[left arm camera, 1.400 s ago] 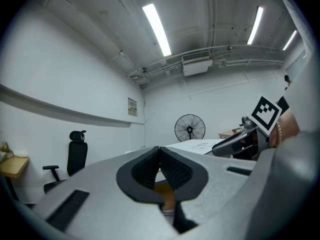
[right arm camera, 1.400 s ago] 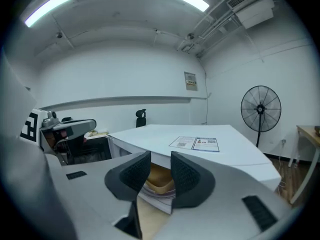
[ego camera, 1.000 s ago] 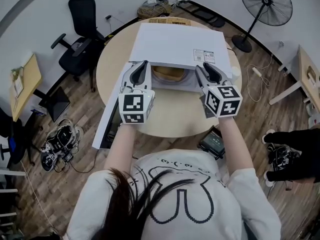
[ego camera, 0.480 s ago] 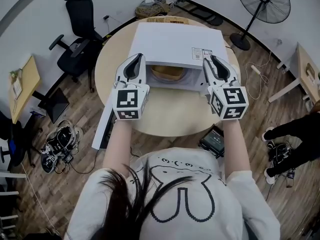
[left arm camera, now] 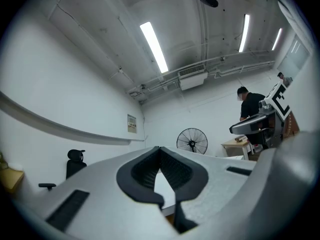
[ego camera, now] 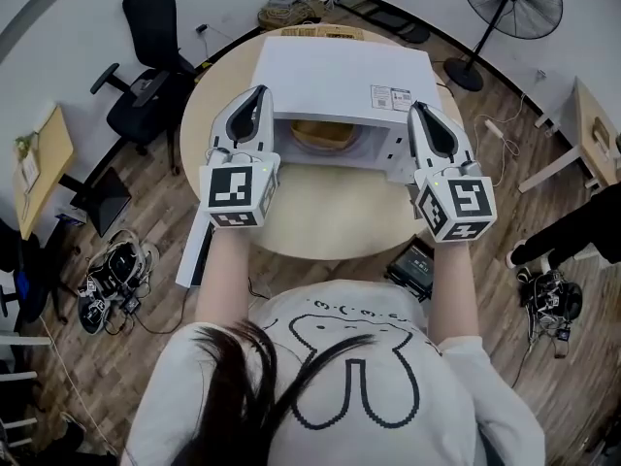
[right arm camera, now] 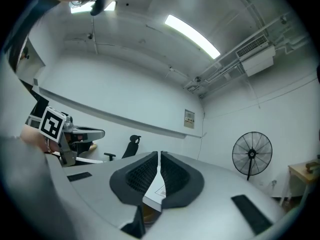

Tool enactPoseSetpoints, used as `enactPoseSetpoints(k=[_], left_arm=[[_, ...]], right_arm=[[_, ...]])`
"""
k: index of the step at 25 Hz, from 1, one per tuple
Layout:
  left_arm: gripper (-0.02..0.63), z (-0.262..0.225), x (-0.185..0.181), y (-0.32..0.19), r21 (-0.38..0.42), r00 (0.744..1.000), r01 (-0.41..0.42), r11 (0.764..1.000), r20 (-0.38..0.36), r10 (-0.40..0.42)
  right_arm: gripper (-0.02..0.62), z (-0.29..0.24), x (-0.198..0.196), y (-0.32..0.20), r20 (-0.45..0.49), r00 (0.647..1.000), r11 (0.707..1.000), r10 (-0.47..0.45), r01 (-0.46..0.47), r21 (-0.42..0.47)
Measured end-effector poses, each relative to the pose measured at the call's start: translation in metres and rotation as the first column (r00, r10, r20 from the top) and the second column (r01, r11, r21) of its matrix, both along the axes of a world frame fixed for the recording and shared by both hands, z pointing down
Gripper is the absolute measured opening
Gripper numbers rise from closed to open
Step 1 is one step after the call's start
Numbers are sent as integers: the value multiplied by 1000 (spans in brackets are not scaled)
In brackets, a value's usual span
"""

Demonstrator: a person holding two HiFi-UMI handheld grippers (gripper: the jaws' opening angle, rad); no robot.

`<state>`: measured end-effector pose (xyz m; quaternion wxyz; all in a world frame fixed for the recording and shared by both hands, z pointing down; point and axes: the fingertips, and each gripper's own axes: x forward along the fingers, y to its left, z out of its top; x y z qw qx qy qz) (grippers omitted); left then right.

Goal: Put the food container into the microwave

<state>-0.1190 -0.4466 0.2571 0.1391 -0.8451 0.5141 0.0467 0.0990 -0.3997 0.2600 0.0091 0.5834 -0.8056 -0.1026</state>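
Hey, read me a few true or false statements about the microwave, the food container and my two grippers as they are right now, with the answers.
The food container sits inside the microwave. True.
The microwave door is closed. False: it stands open at the left side.
The left gripper grips the container. False: its jaws are together on nothing.
The right gripper is wide open. False: its jaws are together, empty.
A fan stands on the floor beyond the table. True.

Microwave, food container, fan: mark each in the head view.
microwave (ego camera: 330,76), head view, white top panel
food container (ego camera: 323,134), head view, its top, inside the cavity
fan (ego camera: 527,3), head view, round grille
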Motion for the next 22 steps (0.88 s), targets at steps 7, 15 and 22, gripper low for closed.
enactPoseSetpoints(k=[7, 15, 22], left_arm=[[8, -16, 2, 14, 65, 997, -10, 998, 78, 5], [8, -15, -2, 28, 75, 994, -17, 997, 108, 9], [8, -12, -9, 30, 49, 999, -22, 999, 50, 19]], right_arm=[[36, -13, 1, 14, -19, 1000, 999, 14, -13, 45], [37, -17, 9, 29, -4, 998, 995, 63, -62, 72], [31, -12, 10, 35, -6, 997, 995, 78, -78, 59]])
